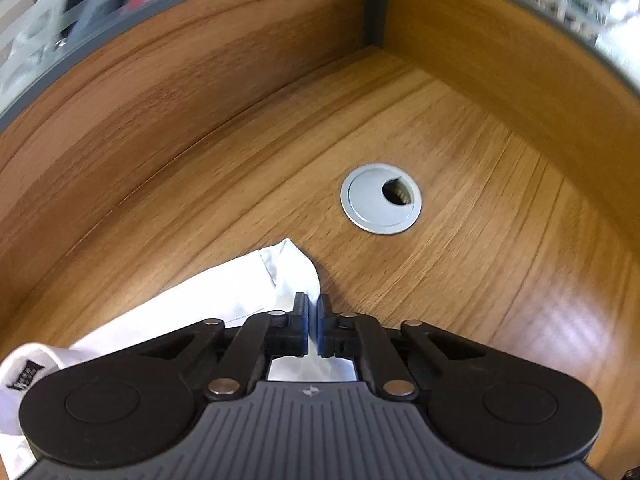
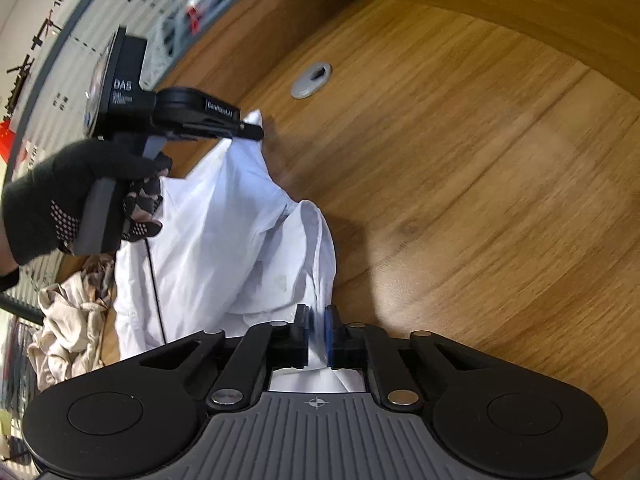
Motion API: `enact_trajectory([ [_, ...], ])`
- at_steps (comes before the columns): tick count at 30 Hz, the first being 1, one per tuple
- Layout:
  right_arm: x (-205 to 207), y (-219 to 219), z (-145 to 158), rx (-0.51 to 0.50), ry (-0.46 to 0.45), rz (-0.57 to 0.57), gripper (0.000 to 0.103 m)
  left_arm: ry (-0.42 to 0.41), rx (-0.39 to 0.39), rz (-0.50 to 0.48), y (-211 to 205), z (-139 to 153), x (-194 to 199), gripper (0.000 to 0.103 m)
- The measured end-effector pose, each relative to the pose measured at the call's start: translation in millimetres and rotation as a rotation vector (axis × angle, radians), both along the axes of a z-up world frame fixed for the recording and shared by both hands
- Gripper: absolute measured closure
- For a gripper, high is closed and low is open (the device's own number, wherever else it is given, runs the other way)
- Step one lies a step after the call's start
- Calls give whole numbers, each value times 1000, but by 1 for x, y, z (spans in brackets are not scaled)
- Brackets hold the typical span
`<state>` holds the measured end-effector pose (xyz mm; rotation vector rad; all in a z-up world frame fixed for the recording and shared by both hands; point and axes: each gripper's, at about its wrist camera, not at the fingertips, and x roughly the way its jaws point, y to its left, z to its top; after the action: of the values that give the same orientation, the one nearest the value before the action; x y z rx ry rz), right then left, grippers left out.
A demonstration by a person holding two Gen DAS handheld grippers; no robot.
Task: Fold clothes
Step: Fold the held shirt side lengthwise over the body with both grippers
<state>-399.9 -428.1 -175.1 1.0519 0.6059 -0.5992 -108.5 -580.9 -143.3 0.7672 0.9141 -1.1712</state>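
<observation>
Both grippers, left [image 1: 314, 312] and right [image 2: 318, 320], are pinched tight on the white shirt [image 2: 224, 248], lying near the desk's [image 2: 460, 200] back corner.

Left gripper [image 1: 314, 305] angled steeply down, jaws pinched on white cloth [image 1: 224, 292], gloved hand [image 2: 76, 196] gripping its handle, right gripper [image 2: 318, 314] likewise clamped on cloth

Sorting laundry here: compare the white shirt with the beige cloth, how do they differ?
The white shirt is plain and pinched by both the left gripper and right gripper; the beige cloth is blotchy, crumpled and untouched. The shirt looks larger. Both lie on the desk.
</observation>
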Motion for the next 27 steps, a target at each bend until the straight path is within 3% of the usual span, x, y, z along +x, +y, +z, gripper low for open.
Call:
enact_trajectory([
  [5, 13, 26, 37, -104, 15, 6, 96, 173, -59, 68, 22, 37, 33, 102],
  [12, 55, 85, 98, -263, 39, 70, 96, 406, -97, 132, 91, 82, 101, 102],
  [18, 109, 141, 117, -385, 137, 168, 96, 419, -87, 67, 160, 84, 143, 102],
  [27, 194, 219, 88, -512, 322, 380, 95, 427, -151, 54, 207, 33, 176, 102],
])
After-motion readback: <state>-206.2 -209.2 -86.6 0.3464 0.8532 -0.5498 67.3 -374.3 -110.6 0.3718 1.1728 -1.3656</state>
